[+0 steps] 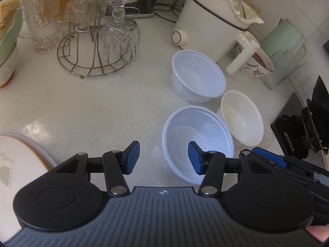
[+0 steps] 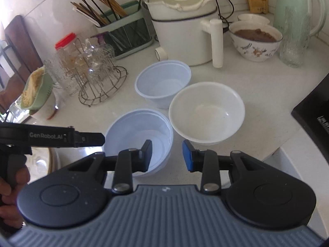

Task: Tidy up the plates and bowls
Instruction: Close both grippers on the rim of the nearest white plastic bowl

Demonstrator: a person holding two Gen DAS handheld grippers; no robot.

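Three bowls sit unstacked: near translucent bowl (image 2: 139,138), far translucent bowl (image 2: 163,82), white bowl (image 2: 206,113); left gripper (image 1: 163,157) and right gripper (image 2: 167,155) gape empty.

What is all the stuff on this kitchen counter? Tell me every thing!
plastic bowls: two, pale blue-white, one near the grippers, one farther back
white bowl: one, white, empty, right of the plastic ones
patterned bowl: one, white with drawings, brown food inside, back right
cooking pot: one, white with lid, behind the bowls
kettle: one, mint green, far right
wire rack: one, silver, holding clear glasses, left
chopstick holder: one, green, back
jar: one, clear with red lid, left
counter: one, white
left gripper: one, black, blue pads, open, empty
right gripper: one, black, blue pads, open, empty
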